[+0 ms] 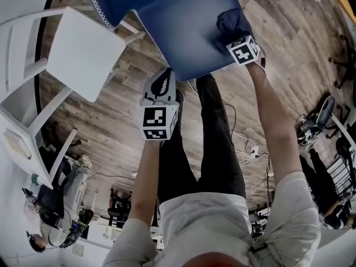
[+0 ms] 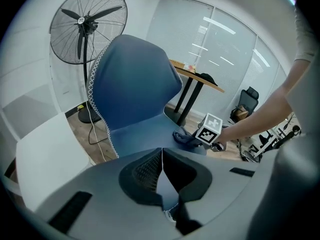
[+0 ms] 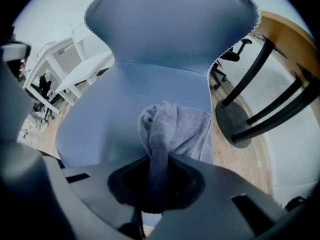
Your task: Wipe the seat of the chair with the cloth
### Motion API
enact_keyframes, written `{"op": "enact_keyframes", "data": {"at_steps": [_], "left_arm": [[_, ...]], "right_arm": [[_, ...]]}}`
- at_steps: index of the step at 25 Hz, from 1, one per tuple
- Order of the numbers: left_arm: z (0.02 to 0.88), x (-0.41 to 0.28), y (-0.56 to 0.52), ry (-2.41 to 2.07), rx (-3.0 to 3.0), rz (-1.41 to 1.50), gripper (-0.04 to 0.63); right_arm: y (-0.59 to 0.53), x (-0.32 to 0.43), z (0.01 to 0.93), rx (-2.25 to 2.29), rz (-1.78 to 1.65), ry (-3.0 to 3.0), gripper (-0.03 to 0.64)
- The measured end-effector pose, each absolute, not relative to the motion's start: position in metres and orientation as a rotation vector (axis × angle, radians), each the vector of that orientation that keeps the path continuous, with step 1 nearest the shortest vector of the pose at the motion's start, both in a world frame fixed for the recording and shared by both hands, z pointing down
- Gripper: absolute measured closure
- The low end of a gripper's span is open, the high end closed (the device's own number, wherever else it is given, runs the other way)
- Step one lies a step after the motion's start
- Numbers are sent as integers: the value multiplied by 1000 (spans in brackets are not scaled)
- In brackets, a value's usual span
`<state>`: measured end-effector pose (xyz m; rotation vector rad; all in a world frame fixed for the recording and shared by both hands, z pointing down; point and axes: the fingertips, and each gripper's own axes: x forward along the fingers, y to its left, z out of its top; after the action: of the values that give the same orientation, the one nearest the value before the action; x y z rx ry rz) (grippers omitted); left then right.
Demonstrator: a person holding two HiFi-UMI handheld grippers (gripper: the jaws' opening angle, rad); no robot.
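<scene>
The left gripper (image 1: 162,87), jaws clenched on nothing, hung at the front edge of the blue chair (image 1: 183,26). The right gripper (image 3: 159,176) gripped a grey cloth (image 3: 175,129) bunched on the seat's right side. A white table (image 1: 83,54) stood left; a pedestal fan (image 2: 89,26) and a wooden table (image 2: 197,78) stood beyond.

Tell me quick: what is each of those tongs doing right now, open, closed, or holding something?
Left tongs: closed, nothing between them.
Right tongs: closed on the grey cloth.
</scene>
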<state>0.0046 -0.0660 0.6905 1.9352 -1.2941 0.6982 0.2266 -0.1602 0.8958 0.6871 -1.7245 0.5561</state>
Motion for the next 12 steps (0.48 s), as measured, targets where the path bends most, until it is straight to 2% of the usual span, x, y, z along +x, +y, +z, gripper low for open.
{"op": "enact_keyframes", "data": {"at_steps": [12], "left_arm": [[689, -43, -36, -1258, 1977, 747, 566]], "right_arm": [[-138, 212, 893, 849, 605, -1657, 571]]}}
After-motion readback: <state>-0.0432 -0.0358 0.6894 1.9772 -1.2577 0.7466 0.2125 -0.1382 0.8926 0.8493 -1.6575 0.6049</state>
